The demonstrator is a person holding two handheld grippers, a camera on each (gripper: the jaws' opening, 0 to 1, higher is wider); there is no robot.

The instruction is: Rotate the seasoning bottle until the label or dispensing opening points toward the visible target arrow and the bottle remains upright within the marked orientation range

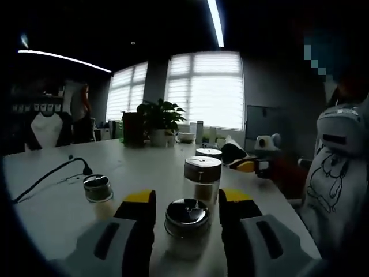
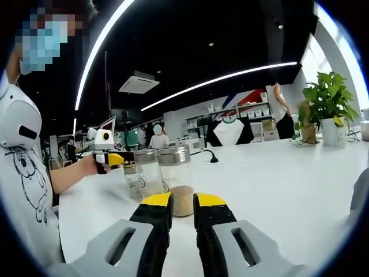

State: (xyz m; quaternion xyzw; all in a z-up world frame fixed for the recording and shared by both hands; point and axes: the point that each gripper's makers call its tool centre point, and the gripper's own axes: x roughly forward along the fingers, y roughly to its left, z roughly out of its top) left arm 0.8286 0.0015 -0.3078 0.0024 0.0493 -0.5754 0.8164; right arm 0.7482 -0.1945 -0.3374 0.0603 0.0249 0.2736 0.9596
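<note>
A glass seasoning bottle (image 1: 187,222) with a shiny metal lid stands upright on the white table (image 1: 132,164). My left gripper (image 1: 187,196) is open around it, a yellow-tipped jaw on each side with a little gap to the lid. Just behind it stands a second bottle (image 1: 202,176), then a third (image 1: 209,153). The right gripper (image 1: 247,165) comes in from the right near that far bottle. In the right gripper view, my right gripper (image 2: 183,199) is shut with nothing in it. A seed-filled bottle (image 2: 174,173) stands just beyond its tips. The left gripper (image 2: 115,158) is at the left.
Another small jar (image 1: 98,187) sits left of my left jaws, beside a black cable (image 1: 57,170). A potted plant (image 1: 158,121) stands at the far table end, also seen as the plant (image 2: 328,107). The person's white sweatshirt (image 1: 334,173) borders the table edge. Another bottle (image 2: 138,170).
</note>
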